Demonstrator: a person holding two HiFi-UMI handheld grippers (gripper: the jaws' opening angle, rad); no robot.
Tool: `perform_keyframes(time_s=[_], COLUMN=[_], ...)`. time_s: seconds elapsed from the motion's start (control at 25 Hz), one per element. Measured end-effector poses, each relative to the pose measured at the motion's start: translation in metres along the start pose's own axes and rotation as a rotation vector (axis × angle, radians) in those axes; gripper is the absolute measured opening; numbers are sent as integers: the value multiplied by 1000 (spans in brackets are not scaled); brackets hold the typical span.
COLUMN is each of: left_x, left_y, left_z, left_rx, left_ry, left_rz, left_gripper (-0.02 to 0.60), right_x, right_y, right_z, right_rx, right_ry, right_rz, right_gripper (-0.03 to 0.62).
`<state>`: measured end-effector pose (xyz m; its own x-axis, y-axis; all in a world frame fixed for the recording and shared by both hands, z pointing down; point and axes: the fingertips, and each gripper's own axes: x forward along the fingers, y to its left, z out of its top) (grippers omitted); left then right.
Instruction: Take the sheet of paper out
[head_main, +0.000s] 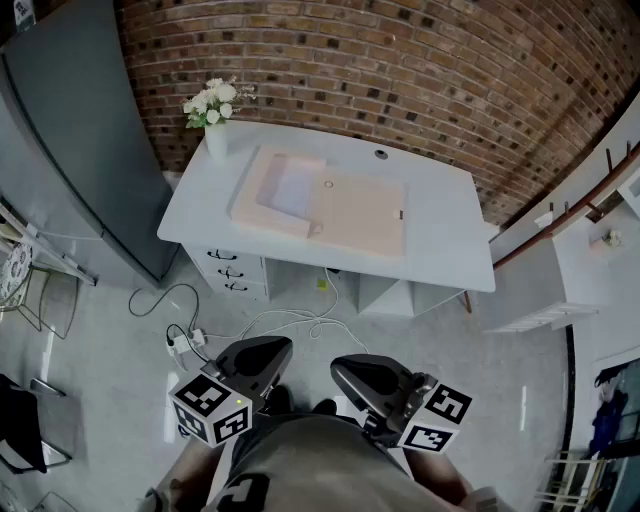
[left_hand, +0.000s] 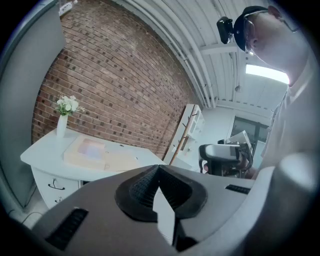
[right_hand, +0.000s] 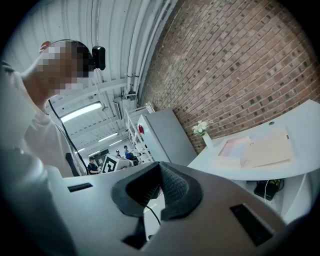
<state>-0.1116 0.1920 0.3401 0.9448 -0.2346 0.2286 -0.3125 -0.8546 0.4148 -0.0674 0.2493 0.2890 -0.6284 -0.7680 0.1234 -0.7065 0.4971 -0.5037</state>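
Not yet starting on the task, by the look of it: holding the left gripper (head_main: 258, 352) and the right gripper (head_main: 362, 378) low at the bottom of the frame, well apart from the white curved surface (head_main: 440, 240), and holding both pairs of jaws pressed together on nothing. Leaving the pale pink sheet of paper (head_main: 296, 187) lying untouched inside the open beige cardboard folder (head_main: 360, 215) at centre frame. Needing to approach, reach in and lift it out. Seeing also a white vase of white flowers (head_main: 214, 125) standing on the surface at upper left, a red brick wall (head_main: 400, 60) behind, a tall grey cabinet (head_main: 70, 140) at left, and white cables (head_main: 290, 322) with a power strip (head_main: 185, 341) on the grey floor (head_main: 120, 330).
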Motion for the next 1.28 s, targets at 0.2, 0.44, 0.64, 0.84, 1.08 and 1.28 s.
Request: perform_keyframes(time_s=[0.2, 0.44, 0.64, 0.84, 1.08, 1.28], left_x=[-15, -19, -33, -42, -51, -48], left_y=[14, 15, 26, 32, 35, 32], left_z=[10, 24, 12, 10, 0, -12], left_rx=[11, 45, 44, 30, 18, 11], left_ry=[-38, -54, -36, -42, -29, 11], left_rz=[9, -1, 20, 31, -6, -47], left_gripper=[14, 14, 14, 14, 14, 14], right_x=[13, 11, 22, 31, 45, 48], right_y=[10, 14, 18, 22, 25, 32], right_z=[-1, 13, -6, -12, -23, -28], right_rx=[-26, -45, -27, -17, -9, -29], right_ry=[6, -12, 33, 67, 98, 117], right_rz=[-5, -29, -28, -21, -37, -42], right_gripper=[23, 23, 23, 23, 23, 23])
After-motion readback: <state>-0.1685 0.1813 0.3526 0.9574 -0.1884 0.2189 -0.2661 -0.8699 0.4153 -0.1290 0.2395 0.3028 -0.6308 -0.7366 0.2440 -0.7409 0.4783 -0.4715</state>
